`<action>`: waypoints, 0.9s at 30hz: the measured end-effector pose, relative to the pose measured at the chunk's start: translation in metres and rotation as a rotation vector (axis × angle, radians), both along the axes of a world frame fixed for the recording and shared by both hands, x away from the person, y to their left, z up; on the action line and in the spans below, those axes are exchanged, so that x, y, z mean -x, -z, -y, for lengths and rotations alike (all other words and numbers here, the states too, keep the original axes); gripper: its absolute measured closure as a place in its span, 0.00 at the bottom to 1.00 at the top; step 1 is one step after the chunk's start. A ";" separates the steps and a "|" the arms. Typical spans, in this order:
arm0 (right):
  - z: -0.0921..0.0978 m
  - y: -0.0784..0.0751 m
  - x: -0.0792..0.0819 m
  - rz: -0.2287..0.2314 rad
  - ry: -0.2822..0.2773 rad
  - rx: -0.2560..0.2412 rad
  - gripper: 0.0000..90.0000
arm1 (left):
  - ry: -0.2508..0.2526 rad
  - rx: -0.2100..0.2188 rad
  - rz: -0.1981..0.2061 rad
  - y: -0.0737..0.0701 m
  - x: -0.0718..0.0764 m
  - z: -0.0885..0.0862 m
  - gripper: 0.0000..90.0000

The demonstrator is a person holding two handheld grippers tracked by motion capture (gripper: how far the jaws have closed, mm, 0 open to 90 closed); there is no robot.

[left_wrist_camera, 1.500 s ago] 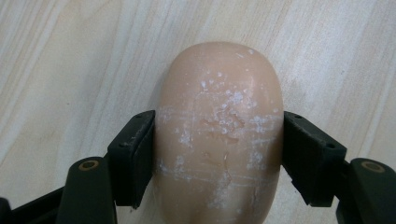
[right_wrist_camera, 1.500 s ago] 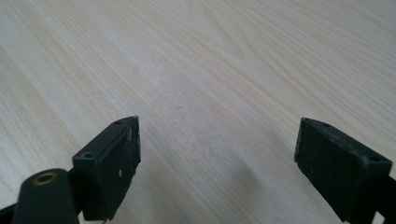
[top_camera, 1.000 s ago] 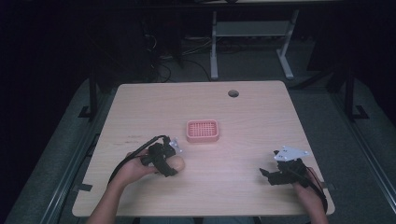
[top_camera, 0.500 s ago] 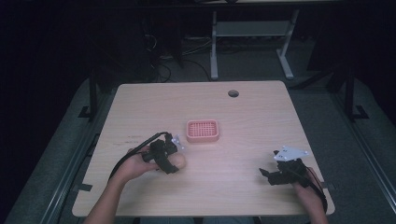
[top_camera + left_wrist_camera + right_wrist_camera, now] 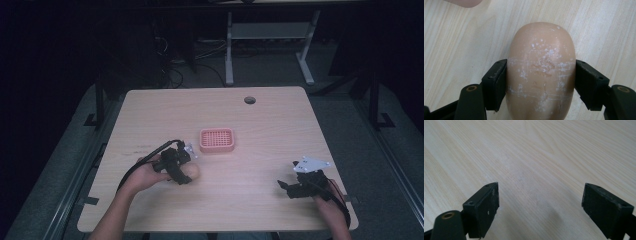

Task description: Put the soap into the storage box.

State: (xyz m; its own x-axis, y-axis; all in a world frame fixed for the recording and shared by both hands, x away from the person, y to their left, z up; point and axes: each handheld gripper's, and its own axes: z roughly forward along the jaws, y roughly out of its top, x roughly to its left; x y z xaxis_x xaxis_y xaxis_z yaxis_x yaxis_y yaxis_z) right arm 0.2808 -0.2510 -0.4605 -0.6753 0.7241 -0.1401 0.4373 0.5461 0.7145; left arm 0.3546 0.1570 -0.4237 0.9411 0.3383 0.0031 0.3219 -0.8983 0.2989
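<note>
Tan oval soap bar (image 5: 541,70) clamped between left hand-held gripper (image 5: 541,82) jaws, over pale wooden counter (image 5: 454,37), smooth, flecked white, scratched.

Tan scuffed soap bar (image 5: 541,72), tool-clamped

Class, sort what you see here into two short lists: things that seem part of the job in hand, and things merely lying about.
Probably part of the job:
- tan bar of soap, clamped in the left gripper
- pink soap dish, close by and with nothing in it

Idle or incidental:
- right gripper, open over bare wood
- round cable hole in the table
</note>
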 end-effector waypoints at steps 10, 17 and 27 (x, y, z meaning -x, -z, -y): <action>0.000 0.000 0.000 0.008 -0.004 0.004 0.15 | 0.004 -0.005 0.011 -0.013 -0.006 0.004 0.35; -0.001 -0.001 0.000 0.000 0.006 -0.017 0.15 | 0.011 -0.017 0.013 -0.016 -0.011 0.009 0.35; -0.001 -0.001 -0.001 0.003 -0.001 -0.009 0.15 | 0.023 -0.024 0.013 -0.019 -0.021 0.018 0.35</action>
State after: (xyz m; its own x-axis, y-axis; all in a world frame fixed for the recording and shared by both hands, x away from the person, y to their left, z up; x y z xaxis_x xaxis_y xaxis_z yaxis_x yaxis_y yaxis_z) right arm 0.2814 -0.2504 -0.4595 -0.6759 0.7245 -0.1351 0.4347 0.5399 0.7208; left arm 0.3754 0.1392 -0.4042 0.9485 0.3159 0.0234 0.2970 -0.9125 0.2814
